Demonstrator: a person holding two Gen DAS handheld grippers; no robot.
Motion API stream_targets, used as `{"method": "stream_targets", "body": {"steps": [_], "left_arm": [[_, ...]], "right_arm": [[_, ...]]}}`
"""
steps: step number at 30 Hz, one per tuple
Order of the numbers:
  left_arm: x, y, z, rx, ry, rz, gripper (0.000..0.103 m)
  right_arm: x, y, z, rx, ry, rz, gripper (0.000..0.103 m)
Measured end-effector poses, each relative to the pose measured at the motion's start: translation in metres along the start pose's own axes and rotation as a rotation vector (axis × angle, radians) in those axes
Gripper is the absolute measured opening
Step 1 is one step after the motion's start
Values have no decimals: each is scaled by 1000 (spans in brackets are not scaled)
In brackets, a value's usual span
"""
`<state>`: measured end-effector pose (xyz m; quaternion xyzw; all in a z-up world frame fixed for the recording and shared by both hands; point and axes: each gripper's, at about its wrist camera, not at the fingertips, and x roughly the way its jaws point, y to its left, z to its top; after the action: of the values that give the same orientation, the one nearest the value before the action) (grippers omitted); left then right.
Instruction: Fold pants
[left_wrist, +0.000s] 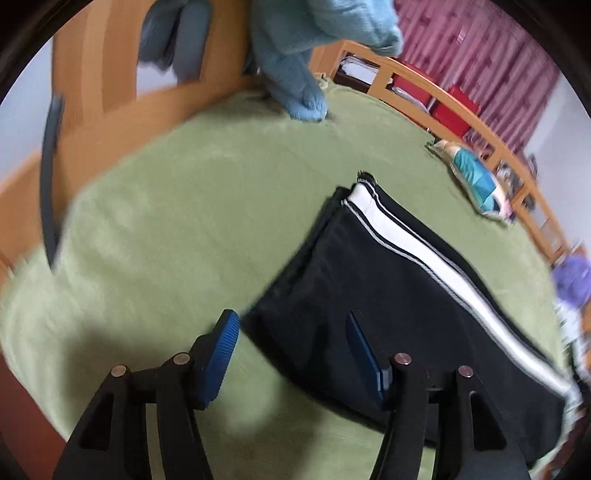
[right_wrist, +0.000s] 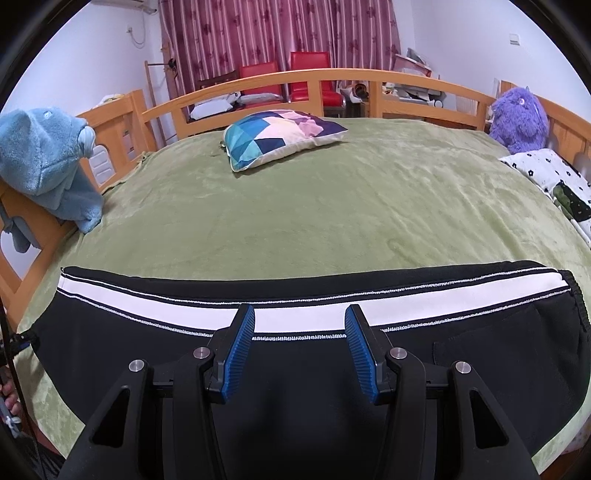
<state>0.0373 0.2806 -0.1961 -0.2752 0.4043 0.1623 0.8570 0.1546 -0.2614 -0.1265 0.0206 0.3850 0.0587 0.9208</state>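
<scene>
**Track pants half-folded on bed, both claws empty**

Bed, one: green fleece blanket (right_wrist: 332, 206) spread flat as the folding surface, wooden rail (right_wrist: 295, 79) round the far sides.

Track pants (right_wrist: 147, 354), one pair: black with a white side stripe (right_wrist: 177, 299). They lie along the near edge of the blanket, at 6 o'clock in the right wrist view, apparently legs laid one on the other, stripe uppermost. In the left wrist view the same pants (left_wrist: 351, 295) run from 12 toward 4 o'clock. Judged mid-task: the lengthwise fold looks done, the crosswise fold not yet.

Soft toys, two: blue plush (right_wrist: 48, 162) slumped on the rail at 9 o'clock; purple plush (right_wrist: 517, 114) at 2 o'clock, both clear of the work.

Cushion (right_wrist: 280, 136), one: geometric print, at 12 o'clock, well apart from the pants.

Red chairs (right_wrist: 288, 79), two, beyond the rail.

Claws, two: right gripper (right_wrist: 299, 321) hangs over the stripe, jaws moderately wide, nothing between them. Left gripper (left_wrist: 291, 332) straddles the pants' near corner, jaws apart, no cloth pinched; probably placed to take that corner.
</scene>
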Motion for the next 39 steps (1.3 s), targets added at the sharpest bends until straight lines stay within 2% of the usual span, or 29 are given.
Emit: {"method": "stream_targets", "body": {"steps": [5, 9, 11, 13, 15, 16, 18, 20, 23, 27, 28, 31, 34, 36, 39], "left_arm": [[22, 4, -10, -40, 79, 15, 56], [27, 5, -11, -77, 40, 4, 51], [31, 9, -8, -124, 37, -12, 41], [33, 10, -5, -151, 33, -36, 20], [30, 7, -2, -161, 20, -67, 15], [23, 0, -1, -148, -12, -55, 14], [9, -18, 1, -73, -66, -11, 12], [-13, -52, 2, 57, -147, 72, 11], [-40, -98, 5, 182, -219, 149, 11], [-79, -175, -7, 376, -290, 99, 11], [-88, -204, -17, 441, -293, 61, 11], [-102, -263, -43, 568, -264, -21, 11], [-97, -328, -82, 688, -204, -95, 11], [-89, -355, -107, 723, -174, -115, 10], [-69, -392, -155, 769, -98, -195, 10]], "right_arm": [[3, 4, 0, -21, 11, 1, 50], [4, 10, -4, -44, 19, 12, 50], [4, 11, -5, -50, 23, 22, 50], [3, 13, -7, -52, 25, 23, 50], [1, 12, -8, -57, 21, 22, 50], [0, 11, -9, -57, 19, 19, 50], [-5, 6, -10, -55, 8, 13, 50], [-11, -2, -12, -49, 0, 8, 50], [-22, -20, -16, -33, -15, -2, 50], [-36, -57, -24, 41, -32, 15, 50], [-38, -66, -27, 58, -35, 17, 50], [-44, -95, -35, 98, -26, 4, 50], [-48, -121, -41, 138, -6, 13, 50], [-50, -140, -48, 178, -9, 15, 50], [-49, -167, -57, 242, 6, 4, 50]]}}
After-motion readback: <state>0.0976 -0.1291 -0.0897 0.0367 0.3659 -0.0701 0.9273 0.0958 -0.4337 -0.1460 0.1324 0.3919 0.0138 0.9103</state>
